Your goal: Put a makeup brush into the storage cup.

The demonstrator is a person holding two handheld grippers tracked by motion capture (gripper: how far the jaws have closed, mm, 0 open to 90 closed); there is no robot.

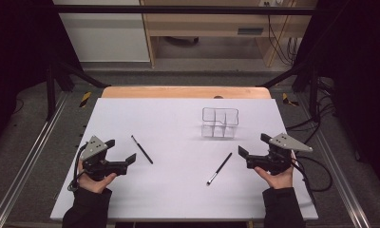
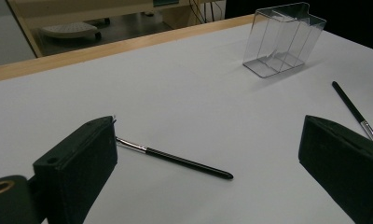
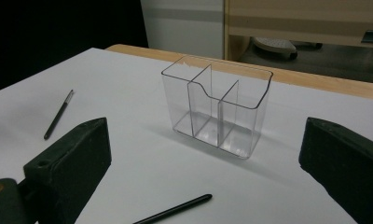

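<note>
Clear, glossy plastic organiser (image 1: 220,122) with dividers; two slim black brushes (image 1: 142,149), perhaps metal-ferruled.

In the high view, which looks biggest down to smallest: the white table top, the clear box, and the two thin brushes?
1. White table top
2. Clear box
3. Left brush and right brush: they look about alike, so unranked.

a lab: black rig frame (image 1: 64,71), loose cables (image 1: 280,45), white table (image 1: 178,123).

White table (image 1: 131,194) with a wooden far edge. Lying flat on it, well apart: left brush (image 1: 142,149) and right brush (image 1: 219,168). A clear divided organizer (image 1: 220,122) stands upright toward the far side.
</note>
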